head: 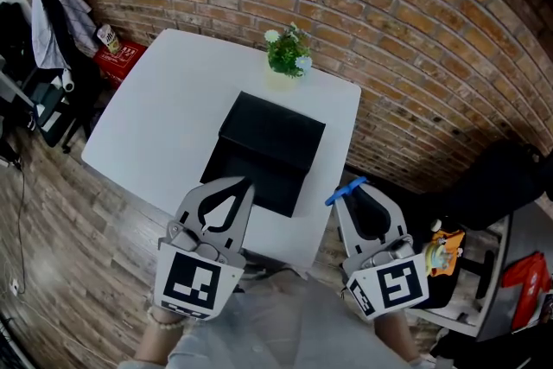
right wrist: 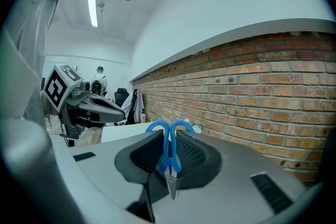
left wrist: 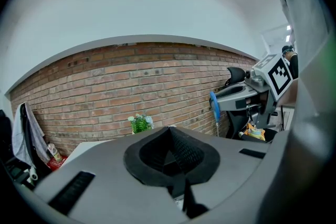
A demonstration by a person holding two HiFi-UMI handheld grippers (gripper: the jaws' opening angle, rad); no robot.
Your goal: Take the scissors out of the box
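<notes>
An open black box (head: 270,144) lies on the white table (head: 164,121), its lid folded back toward the wall. Blue-handled scissors (head: 344,192) are off the table's right edge, clear of the box, with my right gripper (head: 356,186) shut on them. In the right gripper view the scissors (right wrist: 169,150) stand between the jaws, handle loops out past the tips and blades pointing back at the camera. My left gripper (head: 245,182) hangs over the box's near edge, jaws together and nothing in them. The left gripper view shows its shut tips (left wrist: 169,131) and the scissors (left wrist: 214,105) at the right.
A small potted plant (head: 288,52) stands at the table's far edge by the brick wall (head: 415,30). A red crate (head: 118,58) and hanging clothes (head: 54,13) are at far left. A dark chair (head: 501,186) and an orange toy (head: 445,248) sit at right.
</notes>
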